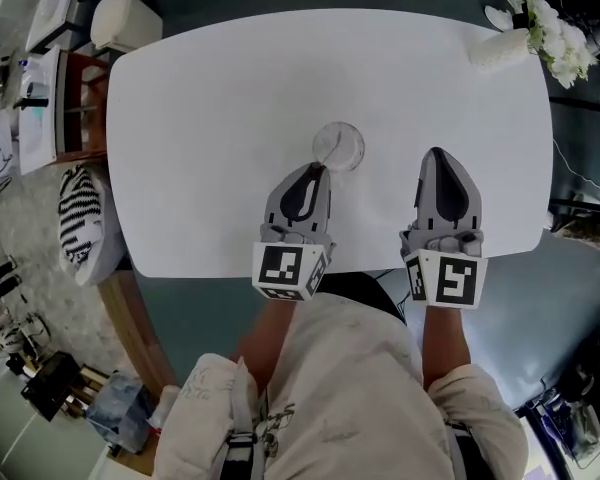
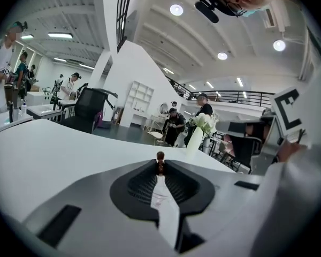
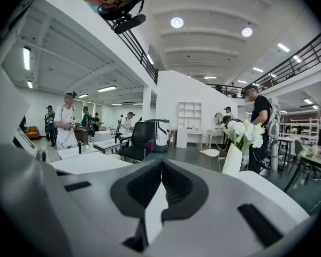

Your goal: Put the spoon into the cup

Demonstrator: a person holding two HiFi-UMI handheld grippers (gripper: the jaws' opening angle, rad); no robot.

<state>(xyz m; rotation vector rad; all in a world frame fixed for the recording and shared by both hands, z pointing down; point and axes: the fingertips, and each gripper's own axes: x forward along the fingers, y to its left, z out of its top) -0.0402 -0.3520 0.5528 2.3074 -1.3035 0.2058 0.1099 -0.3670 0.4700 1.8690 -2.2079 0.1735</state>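
Just short of the cup (image 1: 337,146), on its near side, the left gripper (image 1: 318,171) has its jaws drawn narrow. They pinch what I take to be the spoon (image 2: 160,158), a slim brown piece with only its end showing at the very tips. Off to the cup's right, well apart, the right gripper (image 1: 437,156) has its jaws together on nothing. Now the danger: that clear cup looks light on a smooth table (image 1: 210,108), so a nudge from the jaw tips could slide or topple it. A pinch that far out could also let the spoon swivel and miss the rim.
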